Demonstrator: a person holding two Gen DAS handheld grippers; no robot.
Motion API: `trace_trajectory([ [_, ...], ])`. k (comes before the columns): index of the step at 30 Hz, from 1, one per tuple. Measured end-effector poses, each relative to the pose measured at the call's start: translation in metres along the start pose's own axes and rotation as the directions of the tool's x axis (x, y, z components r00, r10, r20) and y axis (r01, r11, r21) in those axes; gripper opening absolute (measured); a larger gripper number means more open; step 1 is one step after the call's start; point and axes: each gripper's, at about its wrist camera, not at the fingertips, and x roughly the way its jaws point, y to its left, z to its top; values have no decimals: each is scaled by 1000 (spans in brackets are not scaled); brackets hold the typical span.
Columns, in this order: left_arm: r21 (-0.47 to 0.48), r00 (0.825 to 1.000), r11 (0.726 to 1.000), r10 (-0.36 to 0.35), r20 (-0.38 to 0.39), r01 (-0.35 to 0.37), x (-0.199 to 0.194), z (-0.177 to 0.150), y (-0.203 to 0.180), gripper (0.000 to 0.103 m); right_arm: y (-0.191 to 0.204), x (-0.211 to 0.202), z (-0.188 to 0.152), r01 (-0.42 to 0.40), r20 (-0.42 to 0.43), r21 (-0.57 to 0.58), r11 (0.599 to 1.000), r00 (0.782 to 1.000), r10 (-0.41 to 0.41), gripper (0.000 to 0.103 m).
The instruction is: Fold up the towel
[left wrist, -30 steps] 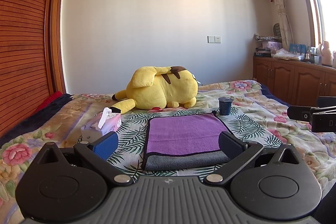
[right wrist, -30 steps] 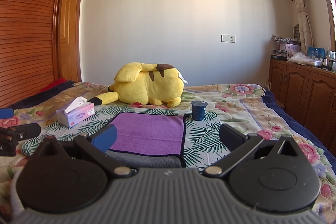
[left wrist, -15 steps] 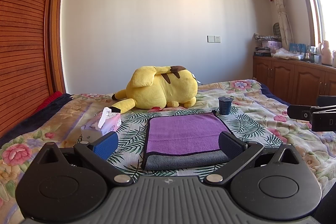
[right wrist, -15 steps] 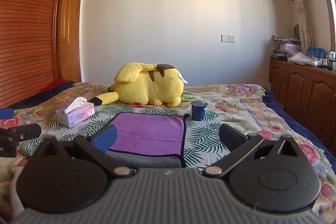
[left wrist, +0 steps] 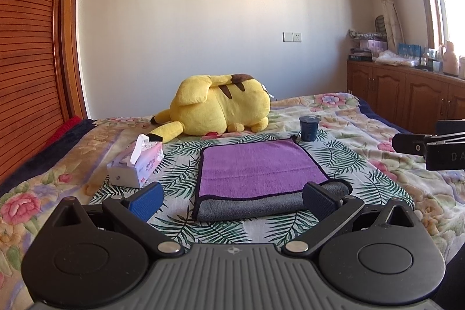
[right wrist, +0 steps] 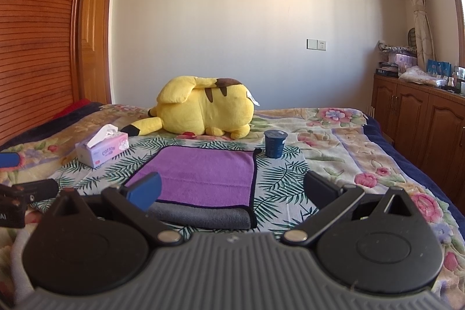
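Bedspread [left wrist: 377, 164] has bare room right of the towel [left wrist: 255, 167]; towel's near grey edge faces both grippers. Tissue box [left wrist: 136, 164] near its left side, dark cup [left wrist: 309, 129] at far right corner, yellow plush [left wrist: 221, 109] behind. Towel lies flat mid-bed, purple, black-trimmed, near edge folded showing grey. Left gripper [left wrist: 232, 199] and right gripper [right wrist: 232, 188] both spread wide, holding nothing.

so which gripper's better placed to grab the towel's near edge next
Left, probably. The left gripper is open with the towel centred between its fingers, its near grey edge just ahead. The right gripper, also open, sits off to the towel's right side.
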Motion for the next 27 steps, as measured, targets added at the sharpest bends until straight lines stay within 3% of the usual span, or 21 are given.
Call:
trace_trajectory([
  [16,9,995,999,-35,-95,36,21,0,-4,87,0,27,2,-27,-64,-18,999,998,26,102],
  [20,14,994,999,-33,-101,34,25,2,-2,87,1,37,1,-48,-99,-26,999,994,45,91],
  [27,14,993,999,-43,-107,45,36,8,3,87,1,52,-1,-80,-150,-22,997,986,76,88],
])
